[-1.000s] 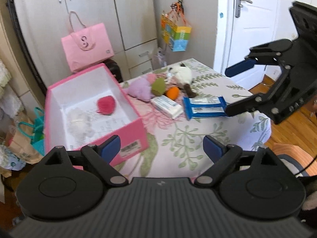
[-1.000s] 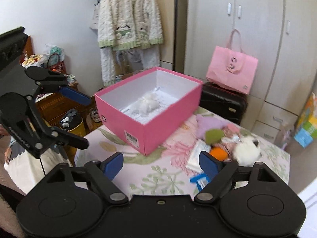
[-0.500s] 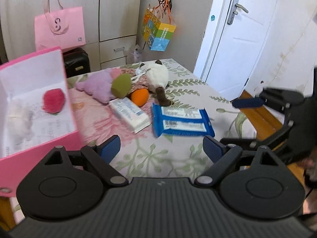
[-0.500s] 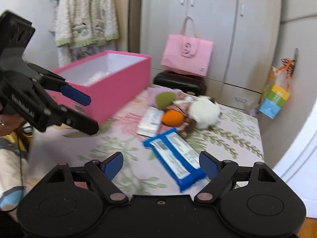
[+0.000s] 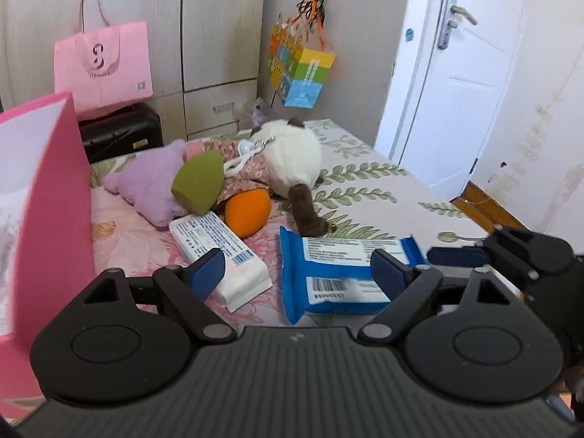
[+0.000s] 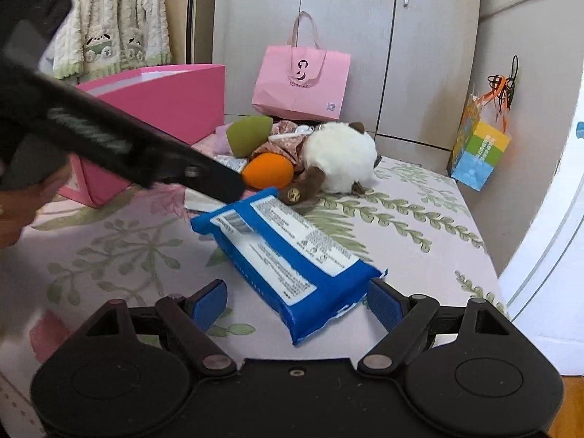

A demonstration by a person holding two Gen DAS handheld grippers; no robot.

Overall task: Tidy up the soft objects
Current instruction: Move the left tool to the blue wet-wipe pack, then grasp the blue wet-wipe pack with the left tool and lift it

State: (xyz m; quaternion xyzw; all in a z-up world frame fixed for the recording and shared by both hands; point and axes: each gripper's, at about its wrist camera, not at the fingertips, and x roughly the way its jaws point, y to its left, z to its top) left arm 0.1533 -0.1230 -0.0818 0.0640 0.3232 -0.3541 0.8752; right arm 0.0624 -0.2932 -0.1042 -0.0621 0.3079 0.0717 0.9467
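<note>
A blue wipes pack (image 6: 288, 252) lies on the floral table; it also shows in the left wrist view (image 5: 339, 273). My right gripper (image 6: 297, 304) is open, its jaws on either side of the pack's near end. My left gripper (image 5: 292, 270) is open and empty, low over the table between a white pack (image 5: 219, 252) and the blue one. Behind lie an orange ball (image 5: 248, 210), a green sponge (image 5: 199, 180), a purple plush (image 5: 151, 182) and a white plush cat (image 5: 292, 158). The pink box (image 5: 51, 197) stands at the left.
A pink paper bag (image 5: 102, 65) sits on a black case by the cupboards. A colourful bag (image 5: 299, 69) hangs on the wall. A white door (image 5: 456, 80) is at the right. The table's right edge drops to a wooden floor (image 5: 485, 208).
Both grippers have swung from the pink box toward the soft things and come down low. The right gripper has closed in on the blue pack. Both stay open.
</note>
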